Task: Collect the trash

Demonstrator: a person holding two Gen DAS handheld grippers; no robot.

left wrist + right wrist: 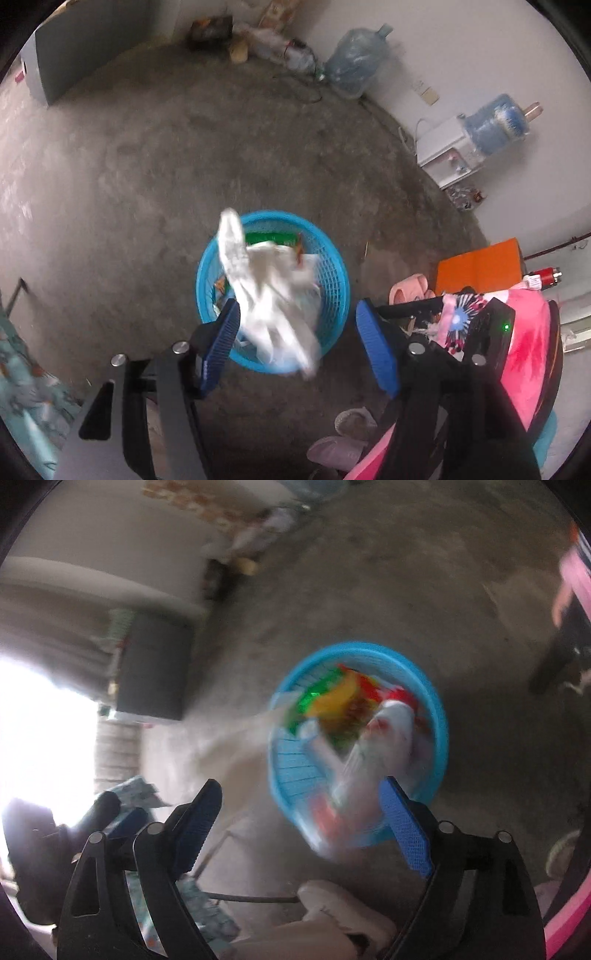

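Trash is what you are gathering, and most of it already sits in the blue basket (334,280) on the concrete floor (147,166): coloured wrappers (332,701) and crumpled white pieces fill its bottom. Your left gripper (297,341) hangs above the basket with its jaws spread, and a white tissue (266,291) lies in front of them, brushing the left pad at most; it looks to be loose and dropping toward the basket, though the blur keeps you from being sure. Your right gripper (306,821) is also spread wide above the near rim, with a clear plastic wrapper (354,775) smeared by motion beside its right pad (404,830) and not pinched. So you appear to be at the release step, with both pieces let go over the basket. Next, check that both pieces land inside and not over the rim, then lift both grippers clear and look around the floor for anything left to pick up.
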